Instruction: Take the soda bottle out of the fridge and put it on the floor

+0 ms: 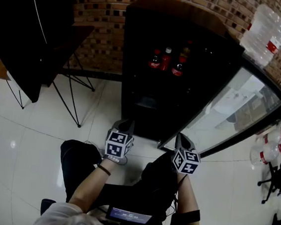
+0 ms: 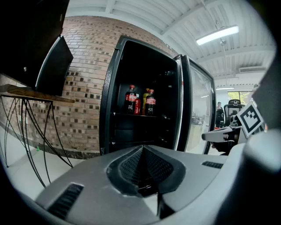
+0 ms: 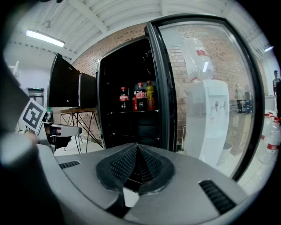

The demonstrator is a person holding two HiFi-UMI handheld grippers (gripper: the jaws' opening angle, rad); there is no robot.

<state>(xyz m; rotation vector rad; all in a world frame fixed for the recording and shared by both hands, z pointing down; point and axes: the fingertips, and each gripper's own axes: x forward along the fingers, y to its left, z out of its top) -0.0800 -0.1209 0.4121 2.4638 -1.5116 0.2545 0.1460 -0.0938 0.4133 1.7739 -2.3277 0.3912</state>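
Observation:
The black fridge (image 1: 134, 74) stands open, its glass door (image 1: 241, 105) swung out to the right. Several soda bottles with red labels (image 1: 166, 61) stand together on an upper shelf; in the left gripper view they show as dark cola bottles (image 2: 131, 99) with a yellowish one behind. In the right gripper view the same cluster (image 3: 140, 96) sits well ahead. My left gripper (image 1: 125, 127) and right gripper (image 1: 181, 138) hover side by side in front of the fridge's base, far below the bottles. The left gripper (image 2: 142, 153) is shut and empty. My right gripper (image 3: 137, 151) is shut and empty too.
A black screen (image 1: 34, 28) and a table on thin metal legs (image 1: 75, 95) stand to the left against the brick wall. A white water dispenser (image 3: 210, 118) with its jug (image 1: 264, 32) is behind the door. Water jugs (image 1: 266, 148) and a chair base (image 1: 276, 178) stand at right.

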